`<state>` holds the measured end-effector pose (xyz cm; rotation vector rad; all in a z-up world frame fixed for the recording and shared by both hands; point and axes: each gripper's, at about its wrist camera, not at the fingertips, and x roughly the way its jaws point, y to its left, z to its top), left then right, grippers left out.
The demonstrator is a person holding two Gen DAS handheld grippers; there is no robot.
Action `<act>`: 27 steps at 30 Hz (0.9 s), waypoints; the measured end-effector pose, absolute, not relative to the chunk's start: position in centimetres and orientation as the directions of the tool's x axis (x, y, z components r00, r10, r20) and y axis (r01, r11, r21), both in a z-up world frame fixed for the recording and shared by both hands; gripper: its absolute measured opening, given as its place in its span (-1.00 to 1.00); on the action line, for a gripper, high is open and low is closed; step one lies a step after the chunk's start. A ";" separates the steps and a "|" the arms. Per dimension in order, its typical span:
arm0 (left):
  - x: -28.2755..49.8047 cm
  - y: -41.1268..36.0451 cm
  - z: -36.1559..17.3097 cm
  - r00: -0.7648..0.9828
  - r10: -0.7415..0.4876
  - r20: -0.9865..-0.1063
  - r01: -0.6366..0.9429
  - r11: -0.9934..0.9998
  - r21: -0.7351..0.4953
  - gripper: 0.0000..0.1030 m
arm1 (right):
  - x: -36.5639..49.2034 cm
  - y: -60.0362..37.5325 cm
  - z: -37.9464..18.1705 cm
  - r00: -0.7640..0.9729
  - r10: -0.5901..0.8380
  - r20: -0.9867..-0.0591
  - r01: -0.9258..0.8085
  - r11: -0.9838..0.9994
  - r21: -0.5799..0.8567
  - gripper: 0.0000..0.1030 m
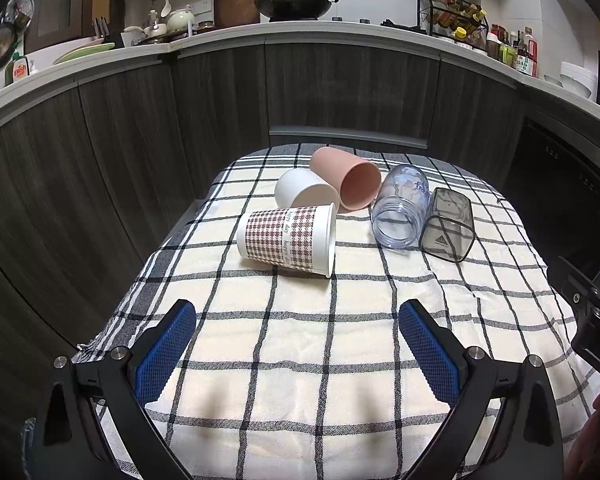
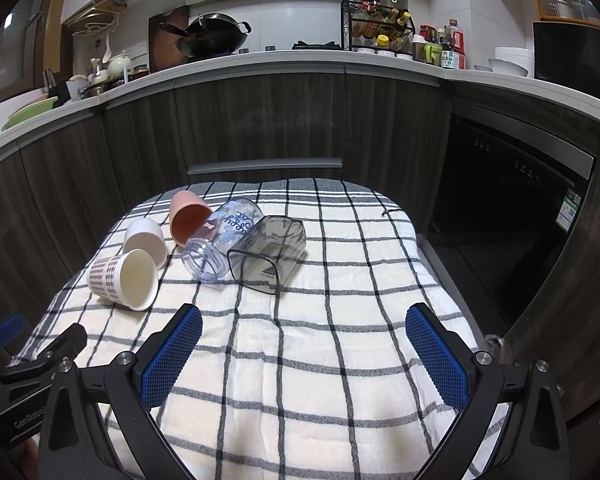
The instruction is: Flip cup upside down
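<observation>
Several cups lie on their sides on a checked cloth (image 1: 300,360): a houndstooth paper cup (image 1: 286,240) (image 2: 124,278), a white cup (image 1: 302,190) (image 2: 146,238), a pink cup (image 1: 346,178) (image 2: 188,216), a clear printed cup (image 1: 400,206) (image 2: 222,240) and a smoky square cup (image 1: 448,224) (image 2: 268,254). My left gripper (image 1: 298,316) is open and empty, well short of the paper cup. My right gripper (image 2: 304,320) is open and empty, short of the smoky cup.
The cloth (image 2: 320,360) covers a small table in front of dark wood kitchen cabinets (image 1: 220,92). A dark oven front (image 2: 512,216) stands at the right. The right gripper's body (image 1: 592,308) shows at the right edge of the left view.
</observation>
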<state>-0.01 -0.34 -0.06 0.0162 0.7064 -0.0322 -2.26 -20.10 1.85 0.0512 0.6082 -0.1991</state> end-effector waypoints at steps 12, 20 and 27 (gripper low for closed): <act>0.0 -0.3 -0.1 0.758 -0.022 -0.651 0.032 0.999 0.003 1.00 | -2.3 -20.2 1.9 0.803 -0.171 -0.571 0.203 0.979 -0.008 0.98; 0.0 -0.3 -0.1 0.758 -0.023 -0.652 0.033 0.999 0.003 1.00 | -2.3 -20.2 1.9 0.802 -0.172 -0.573 0.203 0.979 -0.009 0.98; 0.0 -0.3 -0.1 0.759 -0.023 -0.651 0.033 0.999 0.003 1.00 | -2.3 -20.2 1.9 0.801 -0.171 -0.573 0.203 0.979 -0.008 0.98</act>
